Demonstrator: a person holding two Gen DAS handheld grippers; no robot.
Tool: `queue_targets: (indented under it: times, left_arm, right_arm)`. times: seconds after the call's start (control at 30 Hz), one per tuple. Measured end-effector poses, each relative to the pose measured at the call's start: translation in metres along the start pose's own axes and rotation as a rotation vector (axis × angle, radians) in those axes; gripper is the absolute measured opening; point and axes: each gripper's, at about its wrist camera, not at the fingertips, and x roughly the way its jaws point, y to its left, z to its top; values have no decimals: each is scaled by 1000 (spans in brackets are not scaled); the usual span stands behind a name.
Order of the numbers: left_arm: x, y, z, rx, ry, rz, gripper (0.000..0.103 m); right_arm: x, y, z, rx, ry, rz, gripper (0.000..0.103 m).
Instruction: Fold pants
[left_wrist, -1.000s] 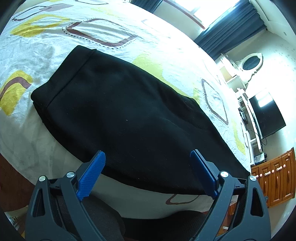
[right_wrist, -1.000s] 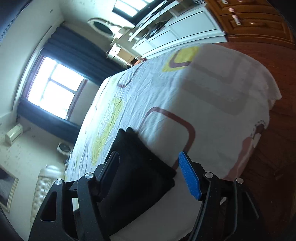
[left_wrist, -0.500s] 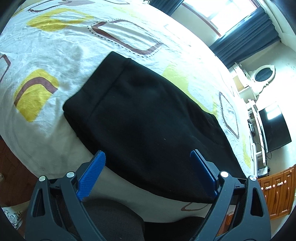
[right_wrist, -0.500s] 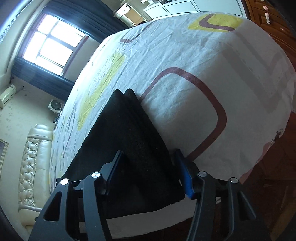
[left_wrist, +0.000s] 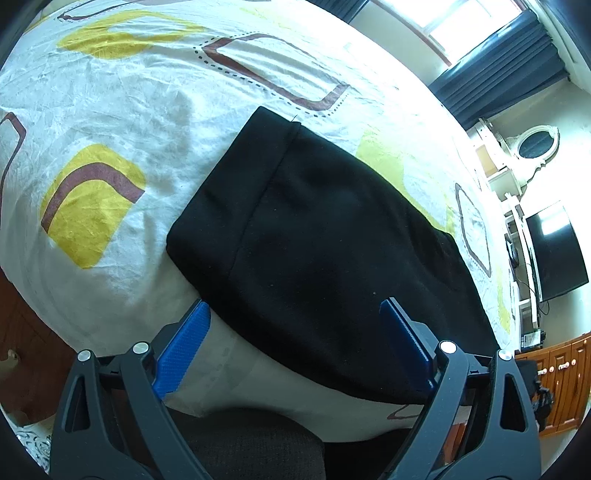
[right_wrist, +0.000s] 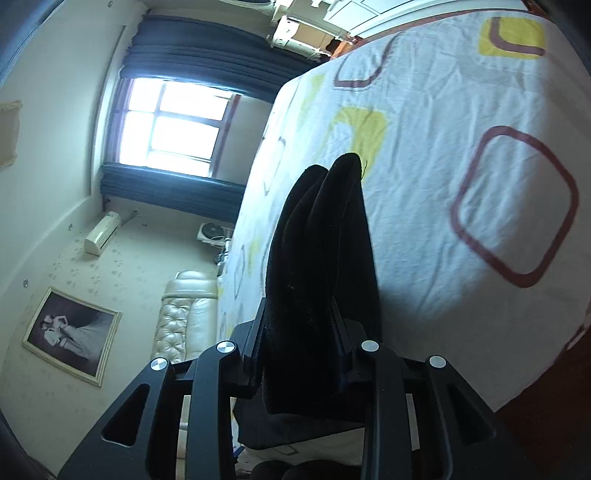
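The black pants (left_wrist: 325, 251) lie folded on the bed (left_wrist: 110, 110), near its front edge, on a white sheet printed with yellow and brown squares. The left wrist view shows them from above as one broad dark slab, with a hemmed band along the end nearest the left edge of the picture. Here the left tongs (left_wrist: 295, 339) stand spread wide, their blue pads (left_wrist: 181, 354) on either side of the cloth's near edge, not pressing it; one pad is over bare sheet, the other over the black fabric.

The right wrist view shows what the first cannot: the far end of the pants (right_wrist: 325, 266) is lifted off the sheet and bunched into an upright ridge of several layers. The right tongs (right_wrist: 299, 343) are closing with this cloth between them, and the pads are hidden by the fabric pressed between the fingers. Only this view takes in the window (right_wrist: 170, 125) with dark curtains, a framed picture (right_wrist: 70, 332) on the wall and a cream padded headboard (right_wrist: 184, 317)
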Motion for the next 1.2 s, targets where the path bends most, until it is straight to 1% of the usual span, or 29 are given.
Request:
queue_targets:
  times: [0.13,0.2,0.27,0.33,0.4,0.5,0.63,0.73,0.83,0.9,1.0,1.03,1.07,1.1,1.13,1.17,1.2]
  left_arm:
    - [3,7,-1,0,24,-8,93]
    - [5,9,-3,-22,37,-21,93]
    - [8,9,-3,-52,64,-68,93]
    - [10,7,-4,-73,75,-86,93]
    - [9,4,-5,-72,77,-101,93]
    - [6,0,-6,-67,67,-112,93]
    - [3,1,-7,-93,65,-131,93]
    - [3,1,-7,-100,67,-136,93]
    - [6,3,-7,-121,85,-151,93]
    - [6,5,-7,-137,94,-160,93]
    - [6,4,-6,-140,98,-166,93]
    - [6,4,-6,-141,96,-167,93]
    - [6,3,-6,-141,95,-170,93]
    - [6,3,-6,-141,98,-172,93]
    - [6,3,-7,-139,101,-175,93]
    - [6,3,-7,-137,102,-176,93]
    - [6,3,-6,-136,103,-174,93]
  right_arm:
    - [30,59,-20,-88,61,41,29]
    - [48,86,-31,-129,95,57,29]
    - [64,108,-44,-165,139,75,29]
    - [91,132,-56,-191,179,83,29]
    - [115,149,-72,-220,223,85,29]
    - [155,167,-97,-272,291,62,29]
    - [207,182,-140,-341,365,-18,29]
    - [242,179,-175,-387,408,-100,29]
    - [270,175,-206,-402,447,-129,29]
    - [287,179,-222,-450,457,-177,29]
    - [297,179,-238,-447,476,-190,29]
    - [297,180,-241,-469,464,-226,29]
    - [295,182,-242,-502,439,-281,31]
    - [294,182,-242,-532,417,-338,36]
    - [294,180,-243,-542,405,-389,49]
    - [294,176,-244,-554,394,-440,56]
    - [296,174,-244,-580,381,-493,57]
